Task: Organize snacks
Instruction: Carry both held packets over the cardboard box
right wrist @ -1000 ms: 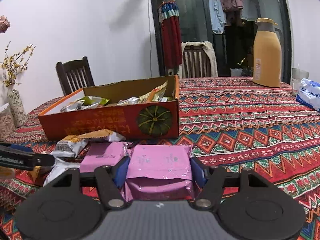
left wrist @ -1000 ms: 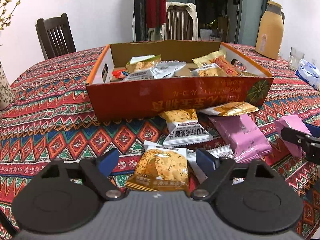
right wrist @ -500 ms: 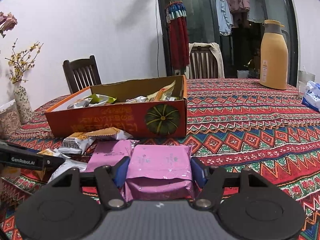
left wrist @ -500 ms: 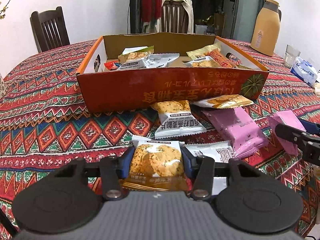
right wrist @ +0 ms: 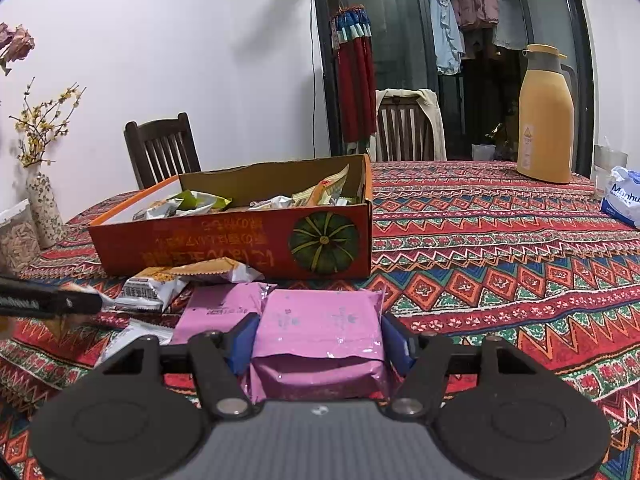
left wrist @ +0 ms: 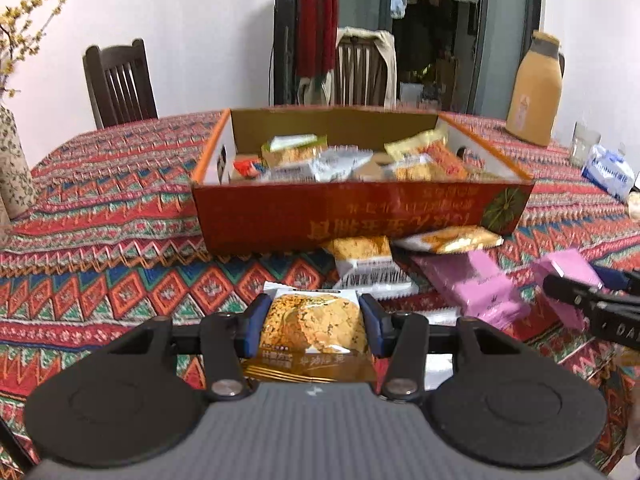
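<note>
Left wrist view: the left claw (left wrist: 313,322) was seen closed on a biscuit packet (left wrist: 314,330), clamped across its width with its long axis pointing ahead toward the snack box (left wrist: 360,212). The box lay straight ahead on the bench (left wrist: 100,216), its long side set crosswise to the claw. Loose packets (left wrist: 366,268) lay between claw and box. The right claw (right wrist: 318,338) was seen closed on a pink packet (right wrist: 320,332), with the box ahead and to its left. The left claw was judged the more squarely lined up.
</note>
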Motion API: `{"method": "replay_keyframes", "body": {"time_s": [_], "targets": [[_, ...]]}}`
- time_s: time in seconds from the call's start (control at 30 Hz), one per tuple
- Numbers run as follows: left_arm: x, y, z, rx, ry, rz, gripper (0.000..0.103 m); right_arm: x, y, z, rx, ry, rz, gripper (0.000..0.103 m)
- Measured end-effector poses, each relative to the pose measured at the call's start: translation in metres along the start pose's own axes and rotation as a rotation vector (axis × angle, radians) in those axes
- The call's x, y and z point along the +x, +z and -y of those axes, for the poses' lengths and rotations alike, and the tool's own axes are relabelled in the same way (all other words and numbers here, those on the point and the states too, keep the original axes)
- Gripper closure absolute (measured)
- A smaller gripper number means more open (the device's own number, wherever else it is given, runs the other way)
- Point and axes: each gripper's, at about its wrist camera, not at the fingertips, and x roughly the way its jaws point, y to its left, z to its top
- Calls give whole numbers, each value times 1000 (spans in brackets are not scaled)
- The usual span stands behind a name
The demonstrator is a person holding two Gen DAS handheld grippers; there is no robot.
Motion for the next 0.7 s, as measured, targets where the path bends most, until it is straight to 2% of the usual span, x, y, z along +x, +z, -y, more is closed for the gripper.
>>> {"method": "replay_keyframes", "body": {"time_s": [0.17,0.33,0.7], "targets": [[-13,14,-2,-9,1,65,54,-7,7,-4,-13,5,21,38],[-22,36,-1,-15,0,140,54,-13,26,-10,-41,7,82,38],[-32,98,9,-32,0,312,54,-1,91,-28,-100,13,216,38]]}}
